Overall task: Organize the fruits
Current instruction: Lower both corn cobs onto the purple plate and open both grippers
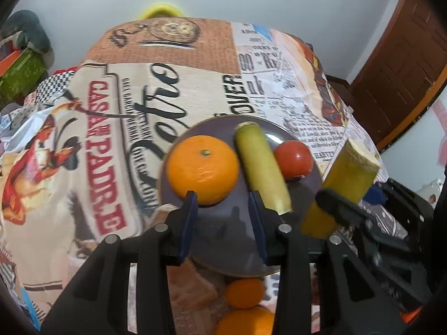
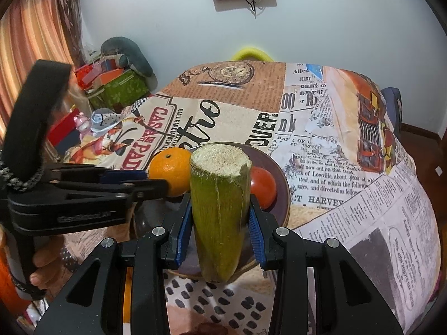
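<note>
— Where's the fruit?
— Orange point(image 1: 202, 169), tomato point(image 1: 293, 159) and one green stalk point(image 1: 262, 167) lie on the purple plate point(image 1: 223, 237) (left hand-held gripper point(image 1: 223, 203) clenched, empty above it).
— And the right hand-held gripper point(image 2: 220, 217)?
— Grasping another stalk piece point(image 2: 220, 209) over the plate.

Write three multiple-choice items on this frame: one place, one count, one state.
1. Where is the tomato?
A. On the plate
B. On the cloth, off the plate
C. In the left gripper

2. In the left wrist view, how many oranges lie off the plate?
A. None
B. Two
C. Four

3. What state is the right gripper in?
A. Open and empty
B. Shut on a cane piece
C. Shut on an orange

Answers:
1 A: the tomato sits on the plate, next to another green stalk.
2 B: one orange and a second orange lie on the cloth below the plate's near rim.
3 B: both blue pads press on the stalk's sides.
</note>
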A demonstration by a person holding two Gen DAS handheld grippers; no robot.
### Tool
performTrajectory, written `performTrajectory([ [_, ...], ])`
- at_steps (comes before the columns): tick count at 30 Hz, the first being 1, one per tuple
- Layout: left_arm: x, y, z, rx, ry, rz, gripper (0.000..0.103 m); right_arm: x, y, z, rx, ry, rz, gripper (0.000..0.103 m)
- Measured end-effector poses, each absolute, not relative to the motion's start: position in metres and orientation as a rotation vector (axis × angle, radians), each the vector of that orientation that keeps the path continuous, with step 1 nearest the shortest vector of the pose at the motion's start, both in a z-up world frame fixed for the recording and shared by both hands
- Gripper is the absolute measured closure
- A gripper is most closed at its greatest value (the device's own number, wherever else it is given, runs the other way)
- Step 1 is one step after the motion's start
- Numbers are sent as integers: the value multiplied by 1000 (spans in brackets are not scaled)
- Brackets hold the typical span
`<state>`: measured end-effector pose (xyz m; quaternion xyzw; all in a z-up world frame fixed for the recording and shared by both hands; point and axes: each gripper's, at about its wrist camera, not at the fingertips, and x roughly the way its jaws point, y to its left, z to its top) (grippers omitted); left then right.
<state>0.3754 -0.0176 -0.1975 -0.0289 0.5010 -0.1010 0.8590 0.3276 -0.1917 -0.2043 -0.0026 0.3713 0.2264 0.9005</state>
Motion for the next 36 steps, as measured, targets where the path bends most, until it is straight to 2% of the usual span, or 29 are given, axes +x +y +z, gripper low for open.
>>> performTrajectory([
  [4, 369, -5, -195, -60, 1041, -185, 62, 336, -188, -204, -32, 765, 444, 69],
  [7, 365, 2, -197, -58, 1034, -170, 53, 345, -186, -207, -18, 781, 436, 69],
  [13, 360, 6, -203, -28, 1023, -134, 52, 349, -185, -208, 17, 790, 439, 67],
  [17, 356, 8, -206, -42, 1031, -134, 52, 347, -184, -206, 16, 792, 442, 61],
  [21, 351, 10, -203, -52, 1027, -132, 52, 342, -185, -204, 11, 796, 443, 61],
  [28, 333, 14, -185, -66, 1000, -136, 51, 318, -185, -193, -20, 787, 444, 61],
  [33, 309, 19, -165, -81, 964, -146, 47, 294, -182, -181, -23, 772, 455, 61],
  [36, 291, 21, -154, -75, 941, -142, 45, 277, -177, -175, -30, 755, 456, 55],
])
